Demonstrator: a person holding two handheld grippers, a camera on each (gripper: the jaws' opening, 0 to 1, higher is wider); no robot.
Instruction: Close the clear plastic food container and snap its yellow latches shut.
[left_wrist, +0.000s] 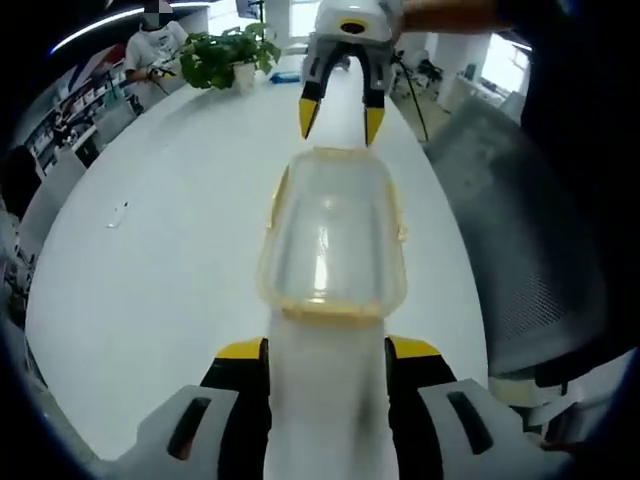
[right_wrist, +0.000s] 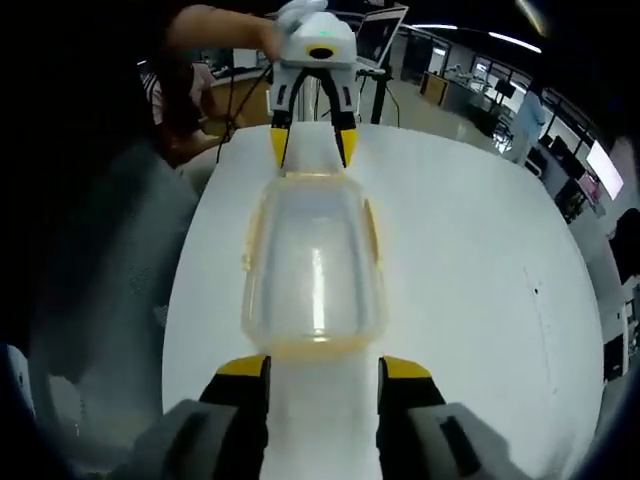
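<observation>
Along the white table (left_wrist: 150, 270), seen in the left gripper view, the container (left_wrist: 333, 235) lies lid-on between the two grippers. The left gripper (left_wrist: 327, 350) has its jaws apart just short of the near end, not touching it as far as I can tell. The right gripper (left_wrist: 343, 118) faces it from the far end, jaws spread, tips just beside the rim. The table's right edge runs close by the container, with a grey chair (left_wrist: 530, 260) past it; to the left lies broad bare surface. A plant (left_wrist: 228, 55) stands well off at the far end, beside a seated person (left_wrist: 155, 45).

Over in the right gripper view, the container (right_wrist: 312, 265) sits just ahead of the right gripper (right_wrist: 322, 372), jaws apart. The left gripper (right_wrist: 312, 140) stands open at the far end. The table (right_wrist: 480, 280) has its near edge on the left here, with wide room to the right.
</observation>
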